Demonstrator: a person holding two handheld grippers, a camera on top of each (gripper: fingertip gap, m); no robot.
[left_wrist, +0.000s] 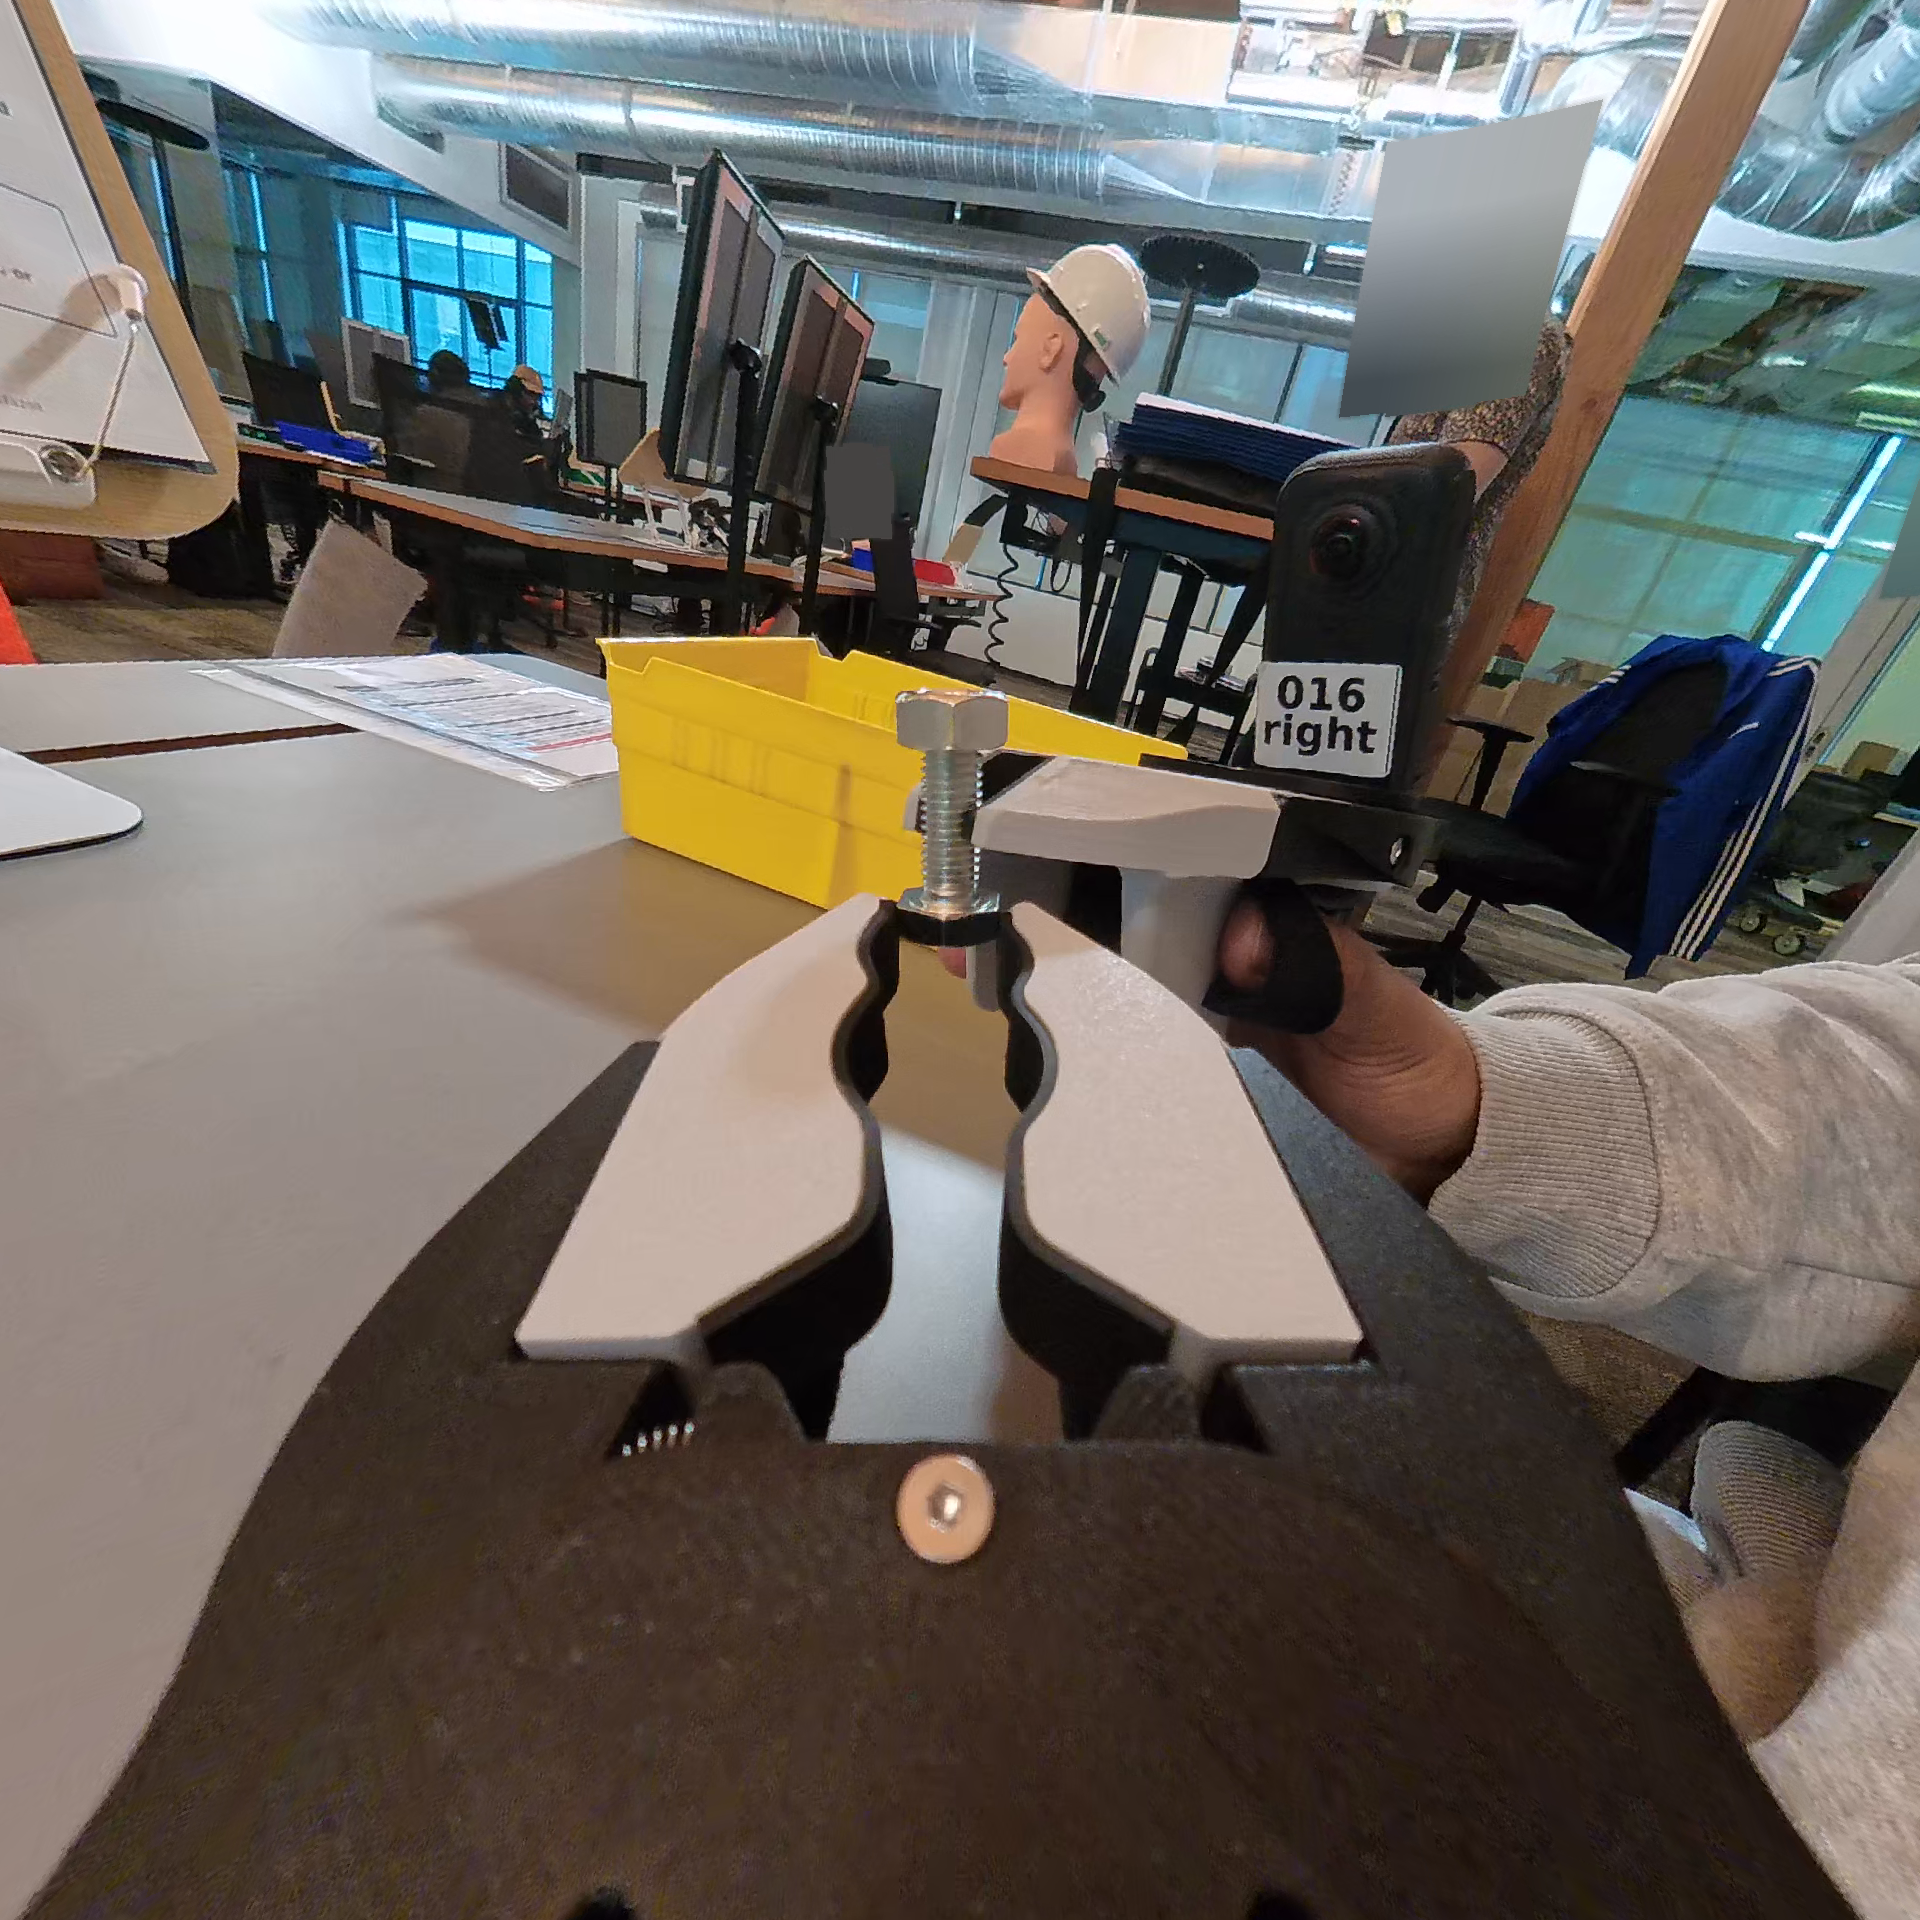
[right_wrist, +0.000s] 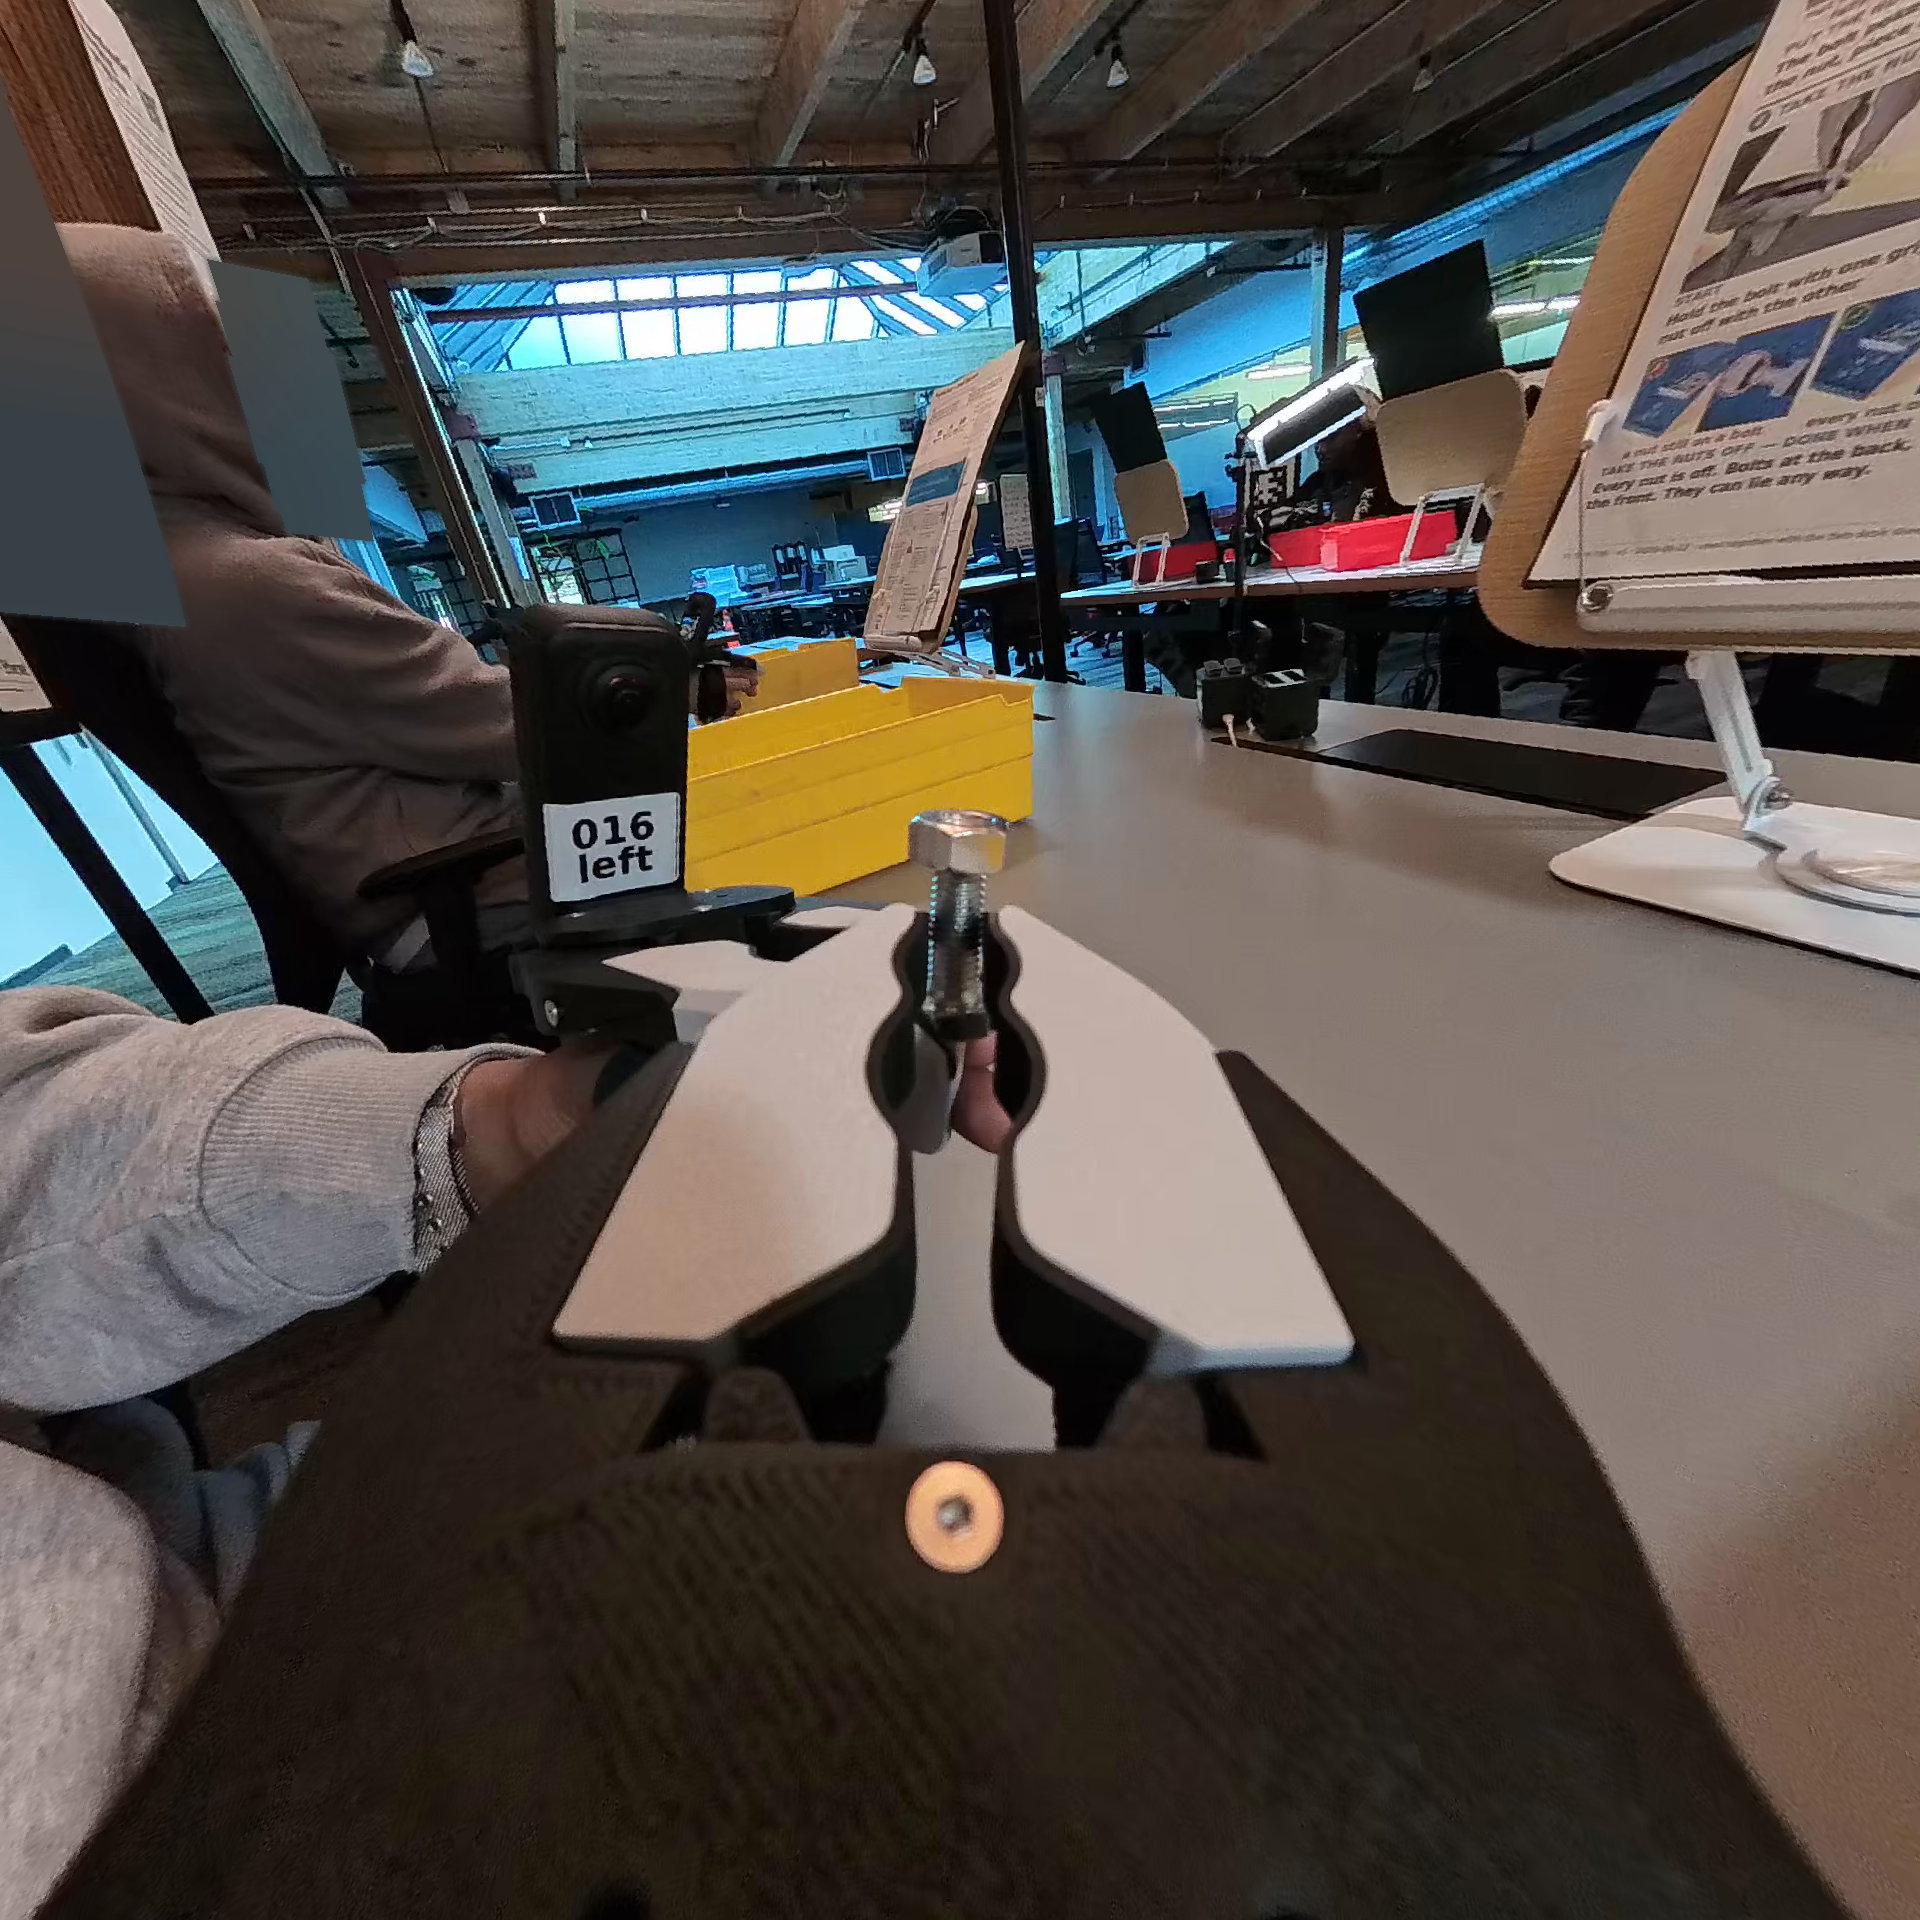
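Centrally, bolt (left_wrist: 950, 805): a silver hex-headed bolt stood upright above the desk (left_wrist: 312, 987), head uppermost, gripped by both tools at once.
Nut (left_wrist: 945, 902): a silver nut sat low on the thread, resting on a black ring at the left fingertips.
Left gripper (left_wrist: 945, 930): its white fingers (left_wrist: 748, 1122) were closed on the lowest part of the bolt, at the nut and black ring; wider gaps remained farther back along the wavy inner edges.
Right gripper (right_wrist: 958, 982): its fingers (right_wrist: 1122, 1122) were closed on the threaded shank below the head, entering from the side in the left wrist view.
Hands: a grey-sleeved hand (left_wrist: 1361, 1060) held the right tool's handle; another hand (right_wrist: 520, 1112) held the left tool.
Yellow bin (left_wrist: 769, 769): stood on the desk just behind the bolt.
Document stand (right_wrist: 1766, 852): white base on the desk, well to the right, carrying a printed sheet.
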